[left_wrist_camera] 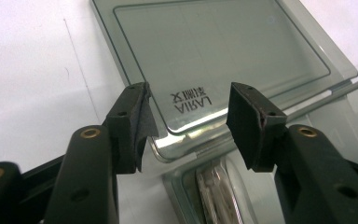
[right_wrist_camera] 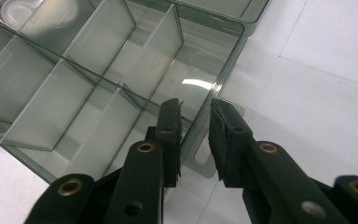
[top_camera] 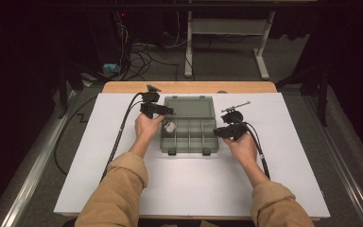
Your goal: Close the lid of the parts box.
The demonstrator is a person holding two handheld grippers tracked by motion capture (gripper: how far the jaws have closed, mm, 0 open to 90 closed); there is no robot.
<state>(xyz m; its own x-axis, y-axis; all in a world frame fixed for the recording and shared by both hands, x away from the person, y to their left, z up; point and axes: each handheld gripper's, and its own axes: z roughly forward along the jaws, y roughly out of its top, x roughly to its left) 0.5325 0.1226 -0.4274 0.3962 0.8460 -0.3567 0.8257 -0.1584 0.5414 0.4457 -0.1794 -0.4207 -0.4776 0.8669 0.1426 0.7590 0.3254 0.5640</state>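
Observation:
A grey see-through compartment box [top_camera: 187,152] lies open on the white sheet, its lid [top_camera: 189,106] folded back flat on the far side. A white roll [top_camera: 169,126] sits in its left near compartment. My left gripper [top_camera: 166,111] hovers at the box's far left corner; in the left gripper view it [left_wrist_camera: 189,116] is open, with the lid [left_wrist_camera: 214,42] beyond the jaws and the shiny roll [left_wrist_camera: 214,191] below. My right gripper [top_camera: 217,132] is at the box's right side. Its jaws [right_wrist_camera: 195,121] straddle the right wall [right_wrist_camera: 221,65], with a gap showing on the outer side.
The white sheet [top_camera: 194,189] covers a wooden table [top_camera: 189,87], with bare sheet on both sides of the box and in front of it. Behind the table are a white desk frame [top_camera: 188,47] and cables on the floor [top_camera: 142,54].

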